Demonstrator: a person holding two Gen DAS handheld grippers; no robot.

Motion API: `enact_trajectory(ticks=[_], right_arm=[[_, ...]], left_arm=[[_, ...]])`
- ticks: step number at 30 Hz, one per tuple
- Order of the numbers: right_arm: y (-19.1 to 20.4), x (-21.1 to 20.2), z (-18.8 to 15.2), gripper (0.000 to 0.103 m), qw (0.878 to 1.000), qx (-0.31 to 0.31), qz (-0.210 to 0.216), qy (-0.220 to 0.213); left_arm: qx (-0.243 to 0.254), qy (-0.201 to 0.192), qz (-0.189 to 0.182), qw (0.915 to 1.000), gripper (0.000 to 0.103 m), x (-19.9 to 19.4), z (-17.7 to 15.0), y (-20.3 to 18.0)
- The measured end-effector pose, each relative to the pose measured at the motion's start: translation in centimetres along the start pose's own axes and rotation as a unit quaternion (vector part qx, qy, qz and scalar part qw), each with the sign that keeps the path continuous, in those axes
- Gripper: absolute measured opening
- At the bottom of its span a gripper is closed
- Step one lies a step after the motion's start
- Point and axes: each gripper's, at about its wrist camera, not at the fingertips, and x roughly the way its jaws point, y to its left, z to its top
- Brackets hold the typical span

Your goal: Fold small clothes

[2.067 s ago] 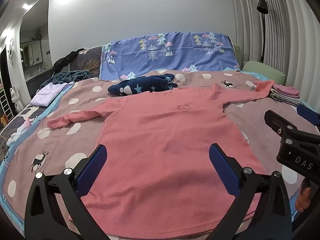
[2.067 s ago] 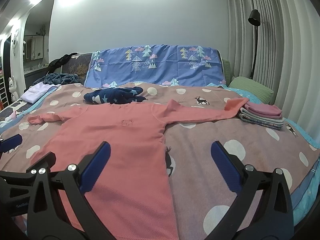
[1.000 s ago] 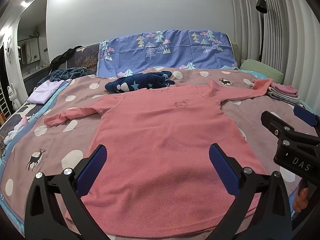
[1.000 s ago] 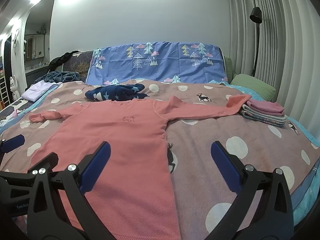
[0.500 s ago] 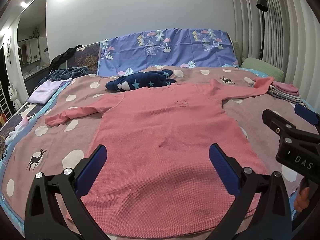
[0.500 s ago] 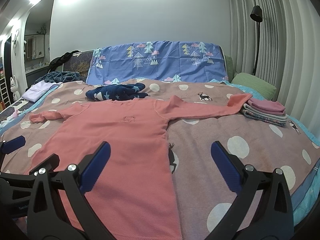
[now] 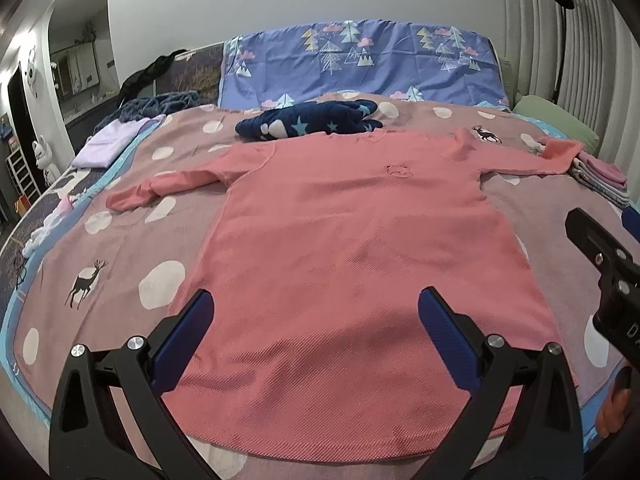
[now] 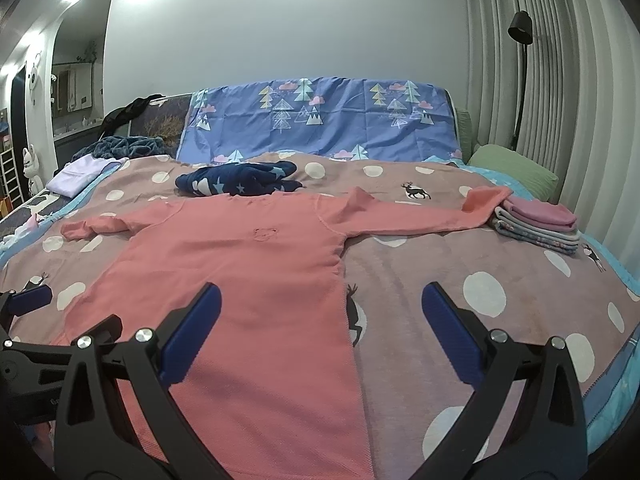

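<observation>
- Pink long-sleeved shirt (image 7: 360,248) lies flat on bed cover (image 7: 132,240), front up, sleeves spread to both sides, hem nearest us.
- We see the left gripper (image 7: 316,336) wide open, nothing between its blue pads (image 7: 182,338), hovering over the shirt's hem area.
- Right gripper (image 8: 320,332) is also spread wide and holds nothing; it sits over the shirt's right edge and the bare cover beside it.
- In the left wrist view we see the right gripper's black body at the right edge; in the right wrist view, the left gripper's at the left edge.
- Right sleeve cuff (image 8: 484,200) rests against a stack of folded clothes (image 8: 540,226).
- Navy star-print garment (image 8: 240,184) lies bunched just beyond the collar, touching or nearly so; we cannot tell which.
- Lilac folded item (image 7: 108,146) sits at the far left edge of the bed, well apart.
- Blue tree-print sheet (image 8: 320,120) covers the headboard; green pillow (image 8: 516,172) is at far right.
</observation>
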Motion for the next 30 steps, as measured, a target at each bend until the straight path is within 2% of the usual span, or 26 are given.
enact_trajectory(ticks=[25,28,30], right_arm=[[2.8,3.7,0.4,0.101,0.999,-0.033,0.003,0.027],[3.0,4.5,0.6,0.101,0.999,-0.038,0.005,0.035],[2.9,5.4,1.0,0.101,0.998,-0.035,0.005,0.042]], left_arm=[[-0.016,0.016,0.012,0.9997,0.102,2.6,1.3,3.0],[-0.023,0.014,0.002,0.9996,0.102,3.2,1.4,3.8],[-0.045,0.015,-0.011,0.9988,0.102,4.0,1.7,5.8]])
